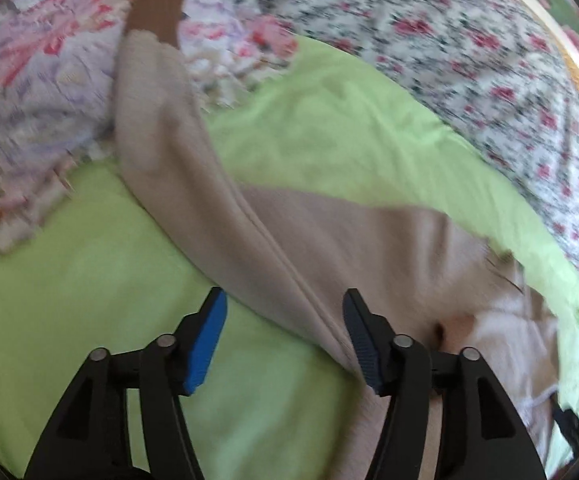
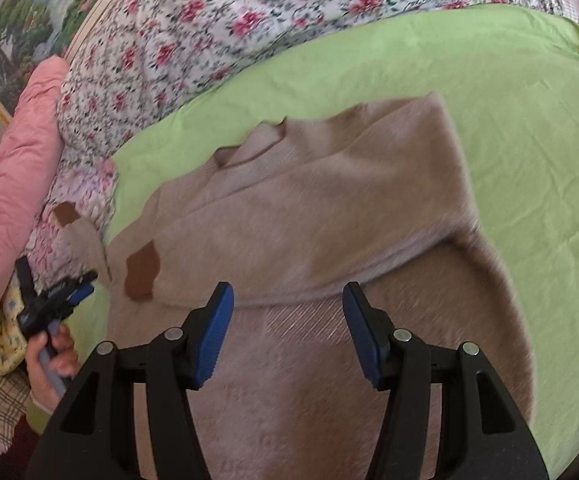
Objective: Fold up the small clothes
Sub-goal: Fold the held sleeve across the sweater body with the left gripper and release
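The beige sweater is lying on the green sheet, collar toward 11 o'clock. Both the right gripper and left gripper are hovering with jaws wide, holding nothing. The left sleeve is stretching toward 11 o'clock, nearer the left one.

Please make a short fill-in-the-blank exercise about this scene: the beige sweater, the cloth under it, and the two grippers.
1. The beige sweater lies on a sheet whose colour is ____.
2. The cuff of the folded sleeve is ____ in colour.
3. The jaws of the right gripper stand ____, with nothing pinched between them.
4. The bedding beyond the sheet is printed with small ____.

Missing words: green; brown; open; flowers
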Tool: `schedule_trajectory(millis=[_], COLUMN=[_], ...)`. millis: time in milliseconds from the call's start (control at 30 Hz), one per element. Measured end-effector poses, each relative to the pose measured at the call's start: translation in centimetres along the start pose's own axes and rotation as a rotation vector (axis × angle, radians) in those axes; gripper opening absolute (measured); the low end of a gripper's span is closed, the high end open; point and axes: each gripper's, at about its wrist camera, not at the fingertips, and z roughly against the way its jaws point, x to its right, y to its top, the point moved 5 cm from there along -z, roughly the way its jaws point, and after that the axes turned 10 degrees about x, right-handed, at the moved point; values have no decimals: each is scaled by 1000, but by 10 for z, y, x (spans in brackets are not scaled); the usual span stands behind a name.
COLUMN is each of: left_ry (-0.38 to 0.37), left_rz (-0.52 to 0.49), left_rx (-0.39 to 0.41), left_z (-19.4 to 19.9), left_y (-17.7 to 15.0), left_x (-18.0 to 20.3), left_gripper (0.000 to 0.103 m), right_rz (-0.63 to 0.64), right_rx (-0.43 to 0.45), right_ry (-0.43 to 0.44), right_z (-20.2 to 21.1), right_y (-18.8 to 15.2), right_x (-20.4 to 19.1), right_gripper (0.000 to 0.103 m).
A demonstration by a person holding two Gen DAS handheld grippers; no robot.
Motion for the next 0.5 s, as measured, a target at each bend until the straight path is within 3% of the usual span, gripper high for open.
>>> schedule_trajectory(millis=[167,233,400,467,500], left_ry=[160,239,337,408,416], left_rz=[-42,-72,-118,-130,-127], left_rx=[28,6,-58,-63,-62], left_z=[-32,-56,-109,-123,-128], left_y=[44,59,82,90,93], left_x=[-21,-27,-33,-40,-43], left_gripper=[74,76,77,73,60], right_rz=[0,4,8,10,9], right_rx=[-36,-51,-85,-98,-102], right_ry=[23,36,53,51,49], right_z=[-1,-1,-7,-10,-11], right_y=[-12,-18,-30,-33,-34], right_x=[-12,-16,-22,-22,-22], right_gripper=[58,58,58,58,58])
